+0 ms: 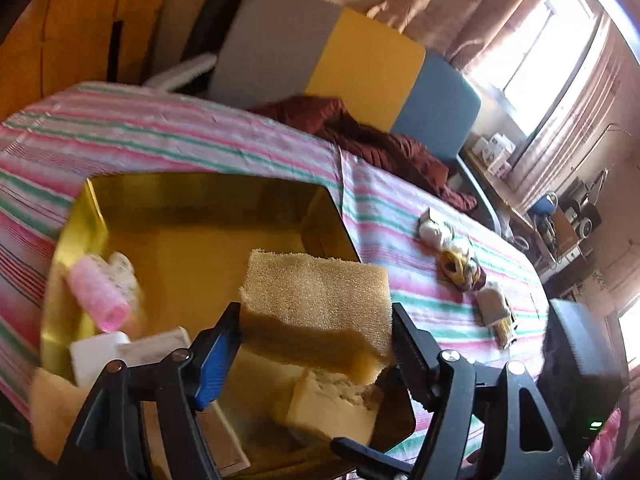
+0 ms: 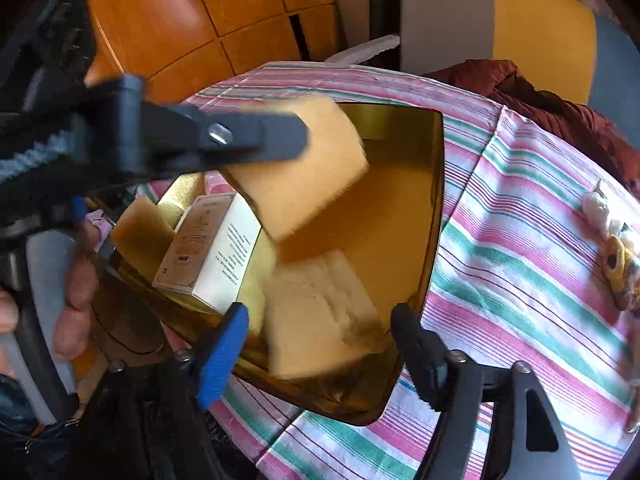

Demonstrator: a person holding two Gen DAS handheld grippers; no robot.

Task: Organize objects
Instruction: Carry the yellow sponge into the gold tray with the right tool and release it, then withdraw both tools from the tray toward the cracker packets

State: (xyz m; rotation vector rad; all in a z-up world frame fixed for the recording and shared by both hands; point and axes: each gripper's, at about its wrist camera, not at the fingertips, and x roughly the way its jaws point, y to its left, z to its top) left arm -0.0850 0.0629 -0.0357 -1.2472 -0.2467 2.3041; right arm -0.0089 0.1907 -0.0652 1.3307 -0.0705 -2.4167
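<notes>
My left gripper [image 1: 316, 332] clamped the yellow sponge [image 1: 316, 304] above the gold tray [image 1: 72, 240] (ready to drop beside the carton [image 2: 208, 248]); my right gripper [image 2: 320, 344] gaped empty

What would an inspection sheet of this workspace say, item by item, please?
Surface: striped cloth in pink, green and white, with a gold tray on it.
Job's things: a sponge held above the tray; in the tray a second sponge, a white box and a pink hair roller.
Clutter: a dark red garment and a few small fabric items lying on the cloth.
Grippers: left tool shut on the sponge; right tool open, holding nothing, above the tray.
Cables: nothing seen.
Surroundings: a grey, yellow and blue chair back, curtains at a bright window, wooden panels.
</notes>
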